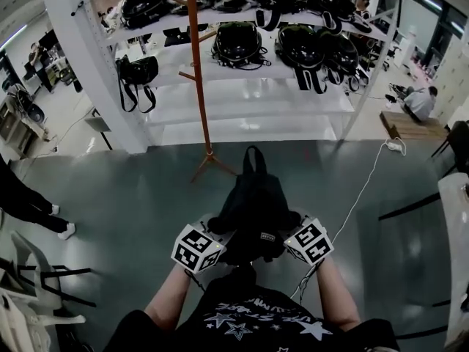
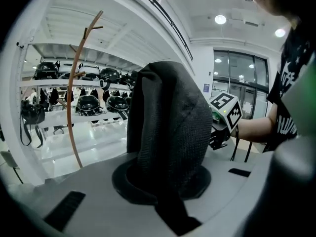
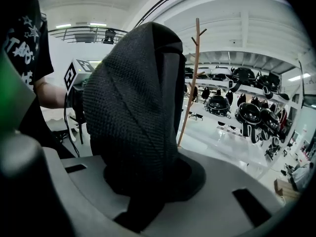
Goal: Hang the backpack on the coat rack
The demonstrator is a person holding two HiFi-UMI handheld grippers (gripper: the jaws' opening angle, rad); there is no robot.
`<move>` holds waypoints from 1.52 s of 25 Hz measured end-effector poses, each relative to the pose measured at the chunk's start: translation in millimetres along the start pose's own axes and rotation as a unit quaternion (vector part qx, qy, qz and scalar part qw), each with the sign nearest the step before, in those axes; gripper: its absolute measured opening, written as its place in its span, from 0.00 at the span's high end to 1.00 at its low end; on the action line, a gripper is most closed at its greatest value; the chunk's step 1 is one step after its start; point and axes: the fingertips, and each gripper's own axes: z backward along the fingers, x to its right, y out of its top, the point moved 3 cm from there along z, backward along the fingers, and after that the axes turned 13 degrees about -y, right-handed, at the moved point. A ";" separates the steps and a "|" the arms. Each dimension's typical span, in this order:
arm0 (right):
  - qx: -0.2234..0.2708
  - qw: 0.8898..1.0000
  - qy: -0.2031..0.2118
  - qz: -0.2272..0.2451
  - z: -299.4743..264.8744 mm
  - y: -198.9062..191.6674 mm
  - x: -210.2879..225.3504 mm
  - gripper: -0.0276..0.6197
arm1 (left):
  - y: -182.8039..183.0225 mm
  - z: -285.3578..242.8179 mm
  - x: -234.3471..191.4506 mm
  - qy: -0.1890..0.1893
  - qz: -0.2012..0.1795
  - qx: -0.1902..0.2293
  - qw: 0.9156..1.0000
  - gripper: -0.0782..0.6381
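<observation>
A black backpack (image 1: 253, 196) hangs in front of me, held up from both sides, its top loop pointing toward the rack. My left gripper (image 1: 220, 232) is shut on the pack's left side, my right gripper (image 1: 287, 229) on its right side. In the left gripper view, black mesh fabric (image 2: 170, 127) fills the jaws of the left gripper (image 2: 163, 181). The right gripper view shows the same fabric (image 3: 133, 107) clamped in the right gripper (image 3: 148, 177). The brown wooden coat rack (image 1: 198, 72) stands on the floor a little ahead and left of the pack, also visible as a rack (image 2: 74, 112) and a rack (image 3: 190, 83).
White shelving (image 1: 242, 97) with several black helmets stands right behind the rack, and a black bag (image 1: 135, 72) hangs at its left. A white cable (image 1: 359, 196) runs across the grey floor. Chairs (image 1: 37, 284) are at lower left, a white table (image 1: 458, 226) at right, and a person's legs (image 1: 29, 207) at left.
</observation>
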 end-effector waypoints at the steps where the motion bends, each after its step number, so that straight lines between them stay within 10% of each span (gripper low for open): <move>1: 0.002 1.000 -0.004 0.001 -11.5 8.2 11.6 0.82 | 8.8 -4.7 -15.1 -0.001 -0.002 0.004 1.000 0.80; 26: 0.029 0.998 0.000 0.051 -210.0 129.0 161.4 0.81 | 121.1 -56.3 -246.6 0.050 -0.037 0.034 0.997 0.80; 38: 0.097 0.986 0.088 0.101 -326.6 206.6 254.5 0.81 | 192.2 -87.1 -358.1 0.173 -0.029 0.050 0.983 0.80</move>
